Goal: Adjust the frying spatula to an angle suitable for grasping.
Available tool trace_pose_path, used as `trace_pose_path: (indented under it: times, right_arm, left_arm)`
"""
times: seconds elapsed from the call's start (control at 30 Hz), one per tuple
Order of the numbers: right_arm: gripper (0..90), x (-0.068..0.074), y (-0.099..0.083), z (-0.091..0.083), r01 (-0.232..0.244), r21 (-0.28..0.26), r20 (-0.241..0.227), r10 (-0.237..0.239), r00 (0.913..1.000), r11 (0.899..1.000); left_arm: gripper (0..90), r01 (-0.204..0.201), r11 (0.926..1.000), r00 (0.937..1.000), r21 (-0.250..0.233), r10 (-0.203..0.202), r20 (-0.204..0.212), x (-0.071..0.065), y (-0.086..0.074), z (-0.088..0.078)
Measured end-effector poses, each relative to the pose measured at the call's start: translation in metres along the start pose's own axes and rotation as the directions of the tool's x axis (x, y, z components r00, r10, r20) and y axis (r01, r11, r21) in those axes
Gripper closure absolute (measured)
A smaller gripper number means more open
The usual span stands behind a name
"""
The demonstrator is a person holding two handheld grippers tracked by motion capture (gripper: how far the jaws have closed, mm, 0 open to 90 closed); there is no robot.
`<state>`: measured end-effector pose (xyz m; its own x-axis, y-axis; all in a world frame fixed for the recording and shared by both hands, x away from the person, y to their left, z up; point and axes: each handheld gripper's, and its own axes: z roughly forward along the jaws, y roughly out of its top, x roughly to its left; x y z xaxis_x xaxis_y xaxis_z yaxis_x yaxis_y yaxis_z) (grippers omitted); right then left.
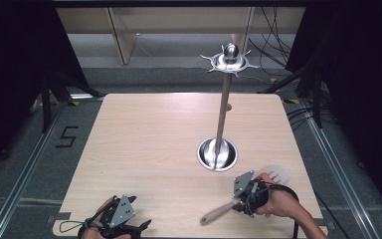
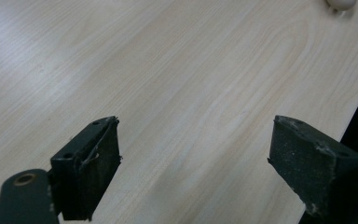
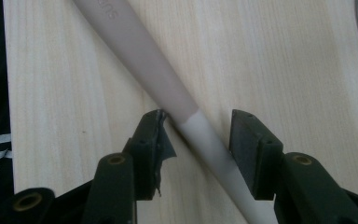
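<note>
Landmark: I took the tall steel utensil stand with its round dished base [image 1: 217, 154] as my reference; its pole rose to a spiked hook crown [image 1: 230, 61], all hooks bare.

Table: the stand stood right of centre on the pale wood-grain tabletop [image 1: 149, 144].

Task thing: a slotted spatula with a beige handle and whitish translucent head [image 1: 222, 210] lay flat on the table, just on my side of the stand's base, handle end pointing away from the base towards the near edge, head [image 1: 277, 174] beside the base to its right.

Right tool: my right gripper [image 1: 246, 195] sat over the spatula's neck, near the base. In the right gripper view the jaws straddled the shaft [image 3: 186, 116] where beige meets white; the left pad brushed it, the right stood a little apart, so half spread, not yet pinching. I judged that spot was chosen to keep the tool balanced when lifted.

Left tool: my left gripper [image 1: 121, 219] rested at the near edge, well to the left of the base, jaws spread wide over bare wood [image 2: 186, 154], parked clear of the work.

Judgement: the grasp was about to be made; hanging on a hook was not yet done.
</note>
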<state>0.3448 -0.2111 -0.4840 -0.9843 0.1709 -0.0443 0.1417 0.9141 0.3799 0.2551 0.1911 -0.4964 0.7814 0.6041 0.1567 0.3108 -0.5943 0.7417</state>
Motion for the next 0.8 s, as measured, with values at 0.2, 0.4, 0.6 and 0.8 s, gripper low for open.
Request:
trace_pose_path:
  times: [0.2, 0.4, 0.6, 0.8]
  right_arm:
    - [65.9, -0.005, 0.005, -0.001, -0.075, 0.033, 0.035, 0.074, 0.9966, 0.997]
    - [70.4, -0.010, 0.008, -0.004, -0.182, 0.078, 0.051, 0.179, 0.9826, 0.980]
    - [70.8, -0.014, 0.013, -0.003, -0.131, 0.109, 0.029, 0.129, 0.9913, 0.985]
    - [71.7, -0.019, 0.018, 0.002, -0.080, 0.147, -0.018, 0.084, 0.9963, 0.986]
  left_arm:
    - [15.4, -0.002, 1.0000, 1.0000, -0.001, 0.002, -0.008, 0.000, 0.000, 0.000]
    - [15.4, -0.007, 1.0000, 1.0000, 0.004, 0.007, -0.007, 0.000, 0.000, -0.001]
    - [15.4, -0.005, 1.0000, 1.0000, 0.004, 0.005, -0.006, 0.000, 0.000, 0.000]
    - [15.4, -0.005, 1.0000, 1.0000, 0.003, 0.005, -0.006, 0.000, 0.000, 0.000]
